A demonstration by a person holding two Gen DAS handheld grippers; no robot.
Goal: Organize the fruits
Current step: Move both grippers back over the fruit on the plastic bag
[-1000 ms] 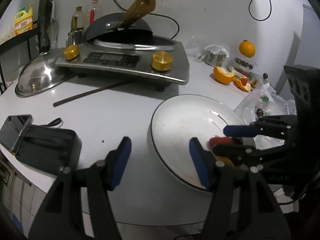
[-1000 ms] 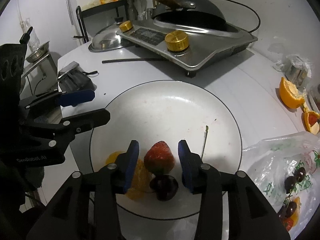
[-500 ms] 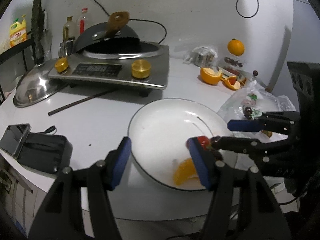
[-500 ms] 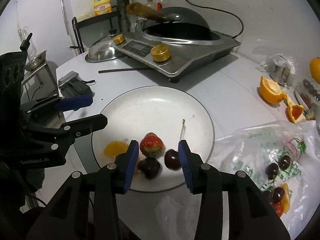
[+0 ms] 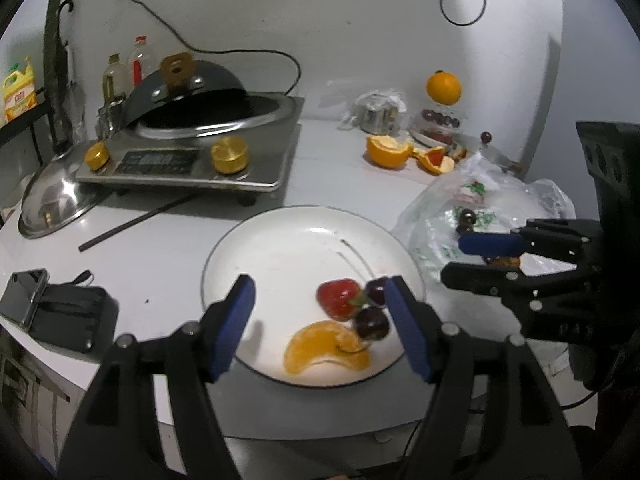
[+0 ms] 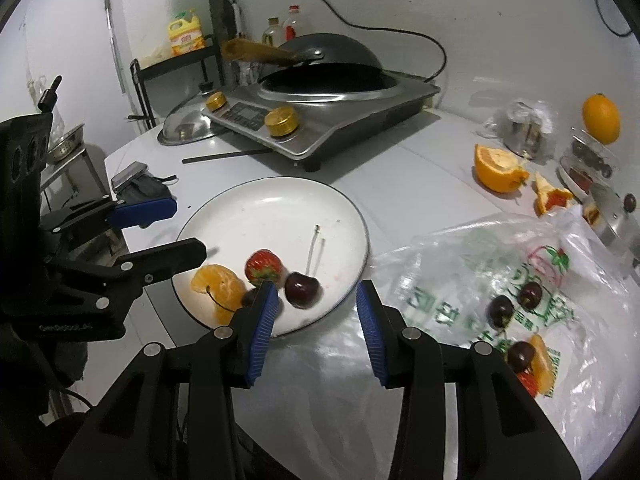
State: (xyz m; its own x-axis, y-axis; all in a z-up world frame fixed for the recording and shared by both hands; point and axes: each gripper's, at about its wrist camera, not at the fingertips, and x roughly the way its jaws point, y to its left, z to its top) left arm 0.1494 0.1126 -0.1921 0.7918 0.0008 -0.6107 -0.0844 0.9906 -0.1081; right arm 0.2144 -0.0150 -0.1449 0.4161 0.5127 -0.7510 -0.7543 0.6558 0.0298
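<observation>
A white plate (image 5: 280, 248) (image 6: 260, 208) holds a strawberry (image 5: 338, 297) (image 6: 262, 266), an orange segment (image 5: 320, 346) (image 6: 216, 282) and two dark cherries (image 5: 372, 322) (image 6: 302, 290). My left gripper (image 5: 320, 324) is open and empty, hovering above the plate's near edge. My right gripper (image 6: 316, 318) is open and empty, pulled back above the plate's near right rim; it also shows in the left wrist view (image 5: 476, 258). A clear plastic bag (image 6: 500, 280) right of the plate holds more cherries (image 6: 502, 308).
An induction cooker with a black wok (image 5: 192, 152) stands at the back. A steel lid (image 5: 52, 196), a black stick (image 5: 132, 220) and a phone on a black pouch (image 5: 48, 308) lie left. Peeled orange halves (image 5: 388, 152) and a whole orange (image 5: 443, 88) sit back right.
Both grippers have pulled back and risen from the plate. The right gripper left the strawberry on the plate next to the cherries and moved right, toward the bag.
</observation>
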